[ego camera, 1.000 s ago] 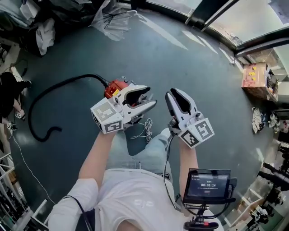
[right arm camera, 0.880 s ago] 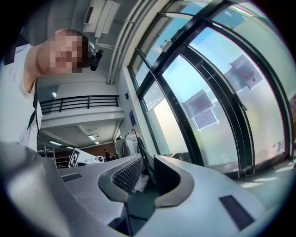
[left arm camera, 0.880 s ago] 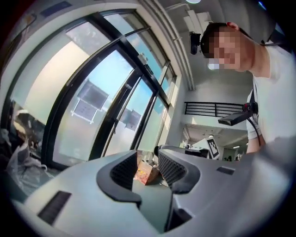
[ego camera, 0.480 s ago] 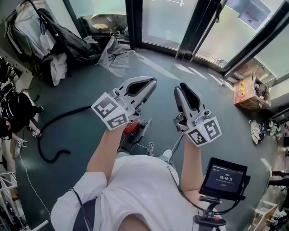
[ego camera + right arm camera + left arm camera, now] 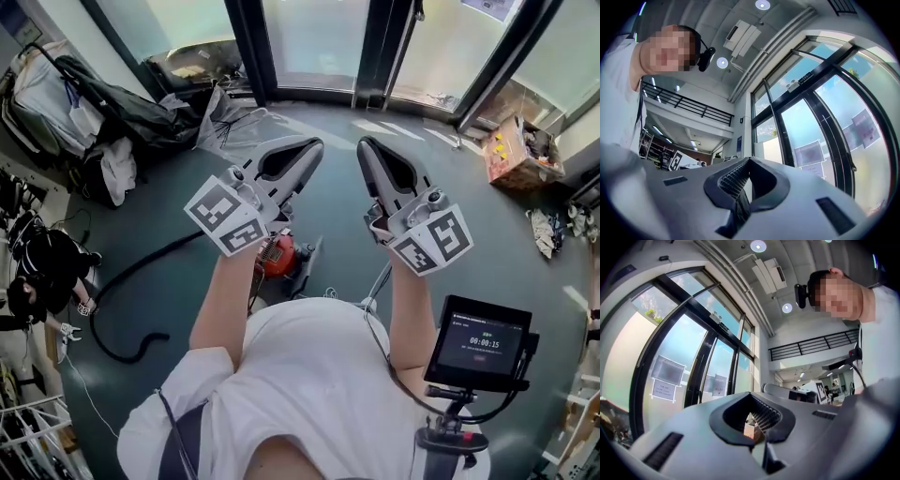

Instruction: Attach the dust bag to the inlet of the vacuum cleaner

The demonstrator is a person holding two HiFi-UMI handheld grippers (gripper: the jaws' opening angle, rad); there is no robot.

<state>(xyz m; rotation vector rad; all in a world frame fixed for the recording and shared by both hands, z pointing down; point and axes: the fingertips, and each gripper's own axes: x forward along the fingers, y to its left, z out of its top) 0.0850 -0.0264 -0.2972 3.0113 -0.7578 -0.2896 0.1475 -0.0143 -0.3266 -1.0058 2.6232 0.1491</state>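
The red vacuum cleaner (image 5: 279,255) stands on the dark floor, partly hidden behind my left forearm. Its black hose (image 5: 131,281) curls away to the left. Both grippers are held high in front of the chest, well above the vacuum, and point toward the glass doors. My left gripper (image 5: 314,145) is shut with nothing between its jaws; in the left gripper view (image 5: 757,427) only windows and ceiling lie beyond it. My right gripper (image 5: 364,145) is also shut and empty, as the right gripper view (image 5: 745,183) shows. I cannot make out a dust bag in any view.
Tall glass doors (image 5: 309,37) close off the far side. Dark bags and clothes (image 5: 112,103) and a clear plastic sheet (image 5: 220,117) lie at the left. A cardboard box (image 5: 511,150) sits at the right. A screen on a stand (image 5: 480,342) is by my right elbow. A person (image 5: 37,272) crouches at the left edge.
Both grippers have risen from low over the vacuum to chest height and rolled. The left jaws, open a second ago, are shut. The head view has tilted up toward the doors.
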